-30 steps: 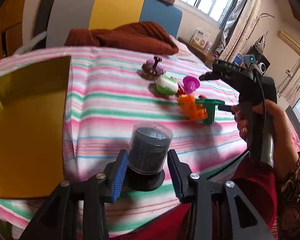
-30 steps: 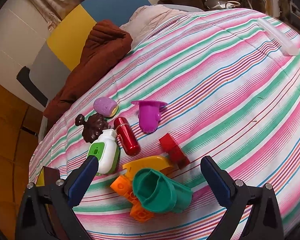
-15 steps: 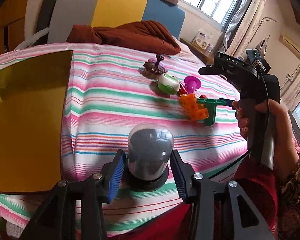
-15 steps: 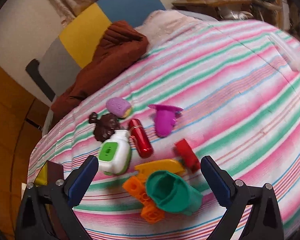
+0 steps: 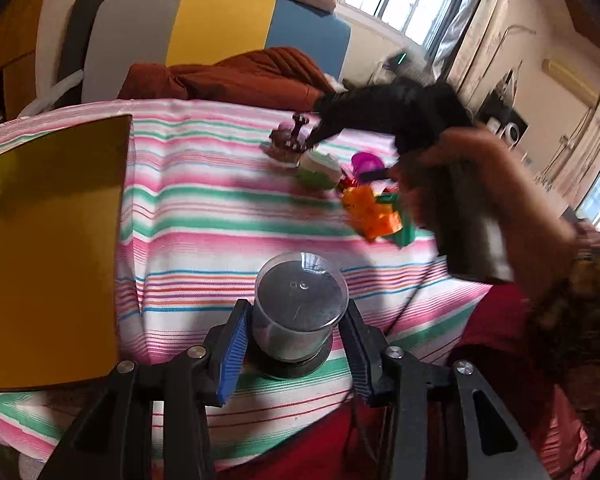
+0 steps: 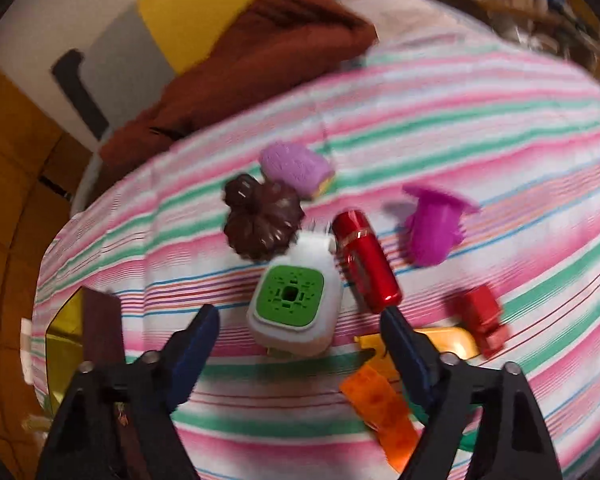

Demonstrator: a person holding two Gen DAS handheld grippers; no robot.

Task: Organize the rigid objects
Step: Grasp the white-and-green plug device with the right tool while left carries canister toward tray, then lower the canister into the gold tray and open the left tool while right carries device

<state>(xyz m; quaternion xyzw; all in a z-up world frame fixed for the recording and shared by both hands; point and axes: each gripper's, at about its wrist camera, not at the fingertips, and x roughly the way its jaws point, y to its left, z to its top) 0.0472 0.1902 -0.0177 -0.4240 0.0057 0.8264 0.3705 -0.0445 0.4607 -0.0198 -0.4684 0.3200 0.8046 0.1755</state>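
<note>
Right gripper (image 6: 300, 340) is over the toy cluster mid-bed, jaws closing with the white-and-green plug-in device (image 6: 294, 300) between them; the pads aren't pressing on it yet, so nothing is held. Judgement: that device is the pick. To do it well, centre the jaws on its two long sides before they close. The red cylinder (image 6: 366, 256) lies just beside its right edge and the brown ridged toy (image 6: 262, 222) touches its far end, so a skewed approach risks nudging either one. The right finger looks very close to the cylinder's near end. Come straight down and don't drag across the striped bedsheet (image 6: 500, 128), since the soft surface will let the device tip. Left gripper (image 5: 294, 354) sits at the near edge of the bed with a clear-domed disc spindle case (image 5: 300, 312) between its blue pads (image 5: 232, 354), partly open. Contact looks likely, but I cannot tell whether it's clamped or just bracketed. Containers: the yellow box (image 5: 48, 240) at the near left shows only bare interior. The spindle case has a dark stack inside, closed under its dome. Other loose items: purple cup (image 6: 436, 228), lilac block (image 6: 294, 168), red brick (image 6: 482, 316), orange bricks (image 6: 380, 404).
</note>
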